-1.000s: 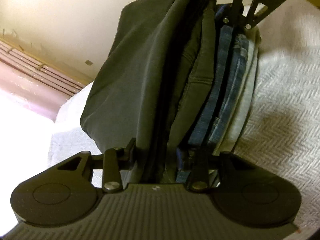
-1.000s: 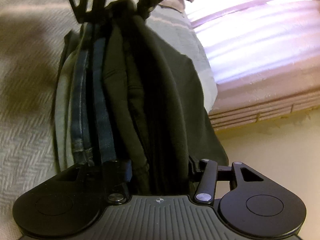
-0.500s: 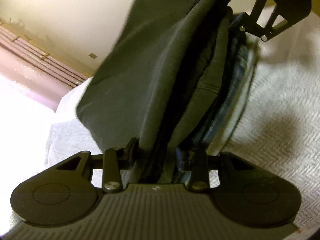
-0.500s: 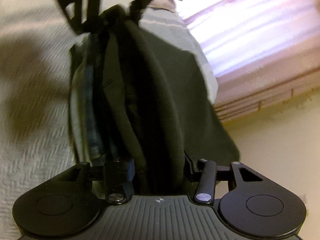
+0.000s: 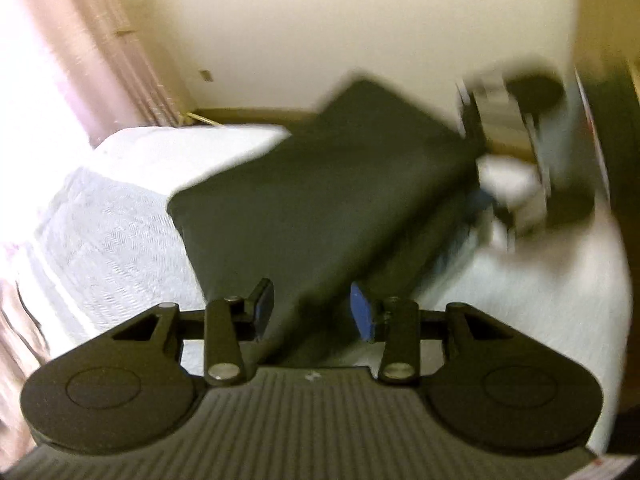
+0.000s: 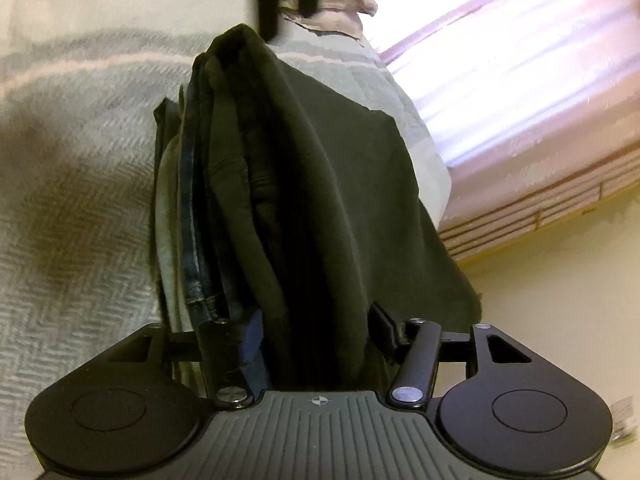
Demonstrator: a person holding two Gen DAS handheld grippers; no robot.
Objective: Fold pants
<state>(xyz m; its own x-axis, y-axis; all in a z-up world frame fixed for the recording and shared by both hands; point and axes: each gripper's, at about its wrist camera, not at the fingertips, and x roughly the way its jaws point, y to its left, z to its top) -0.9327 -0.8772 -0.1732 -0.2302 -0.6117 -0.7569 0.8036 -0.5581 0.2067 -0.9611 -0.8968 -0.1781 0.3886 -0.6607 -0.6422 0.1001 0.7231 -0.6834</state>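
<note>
You're clamping the right gripper [image 6: 316,344] on soft, thick, floppy pants [image 6: 304,184], left gripper [image 5: 312,312] spread around their edge; they're sagging, so grip every layer.

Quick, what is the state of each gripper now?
Left gripper: open, dark pants lie between its jaws.
Right gripper: shut on the dark pants.
</note>
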